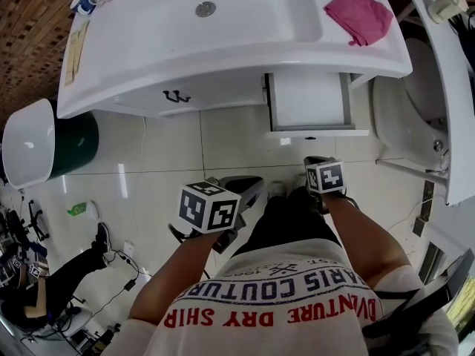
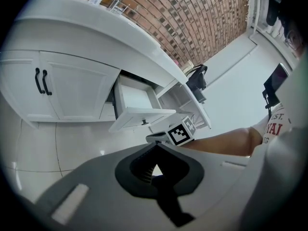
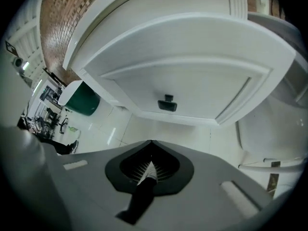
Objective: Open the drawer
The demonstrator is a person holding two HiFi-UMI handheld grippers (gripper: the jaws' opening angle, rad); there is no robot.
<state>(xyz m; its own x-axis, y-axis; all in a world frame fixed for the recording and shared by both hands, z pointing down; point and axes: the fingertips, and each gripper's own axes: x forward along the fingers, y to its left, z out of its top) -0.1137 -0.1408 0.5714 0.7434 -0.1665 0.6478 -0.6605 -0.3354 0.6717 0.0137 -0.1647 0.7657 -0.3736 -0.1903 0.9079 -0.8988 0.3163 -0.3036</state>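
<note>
White is nearly all I have to go by: the drawer (image 1: pixel 310 102) stands pulled out from under the right end of the surface (image 1: pixel 148 58), its box open to the head view and its panelled front out over the floor (image 1: pixel 148 162), so I judge the opening as good as done. My right gripper (image 3: pixel 151 142) hangs just in front of and below that front, jaws pressed together on nothing, clear of the small dark knob (image 3: pixel 167 103). My left gripper (image 2: pixel 156 146) is likewise closed and empty, low by my leg and well apart from the cabinet. The risk I see is a careless move from so near: a closed gripper swung forward could knock the front and shove the drawer partway home, or catch under its lip and jolt it. If I wanted more travel I would have to part the jaws first, else they would only skid off the knob. A hard tug might pull the box off its runners, though I cannot see how much runner is left. The surface is a glossy moulded vanity top with a basin and drain (image 1: pixel 205 8), and a pink cloth (image 1: pixel 358 15) at its right end. Beneath are doors with dark handles (image 1: pixel 177 95). A green bin (image 1: pixel 74 143) stands at left on pale tiles, with a brick wall (image 2: pixel 192 18) behind, and another person (image 1: pixel 44 288) sits low at the left edge.
</note>
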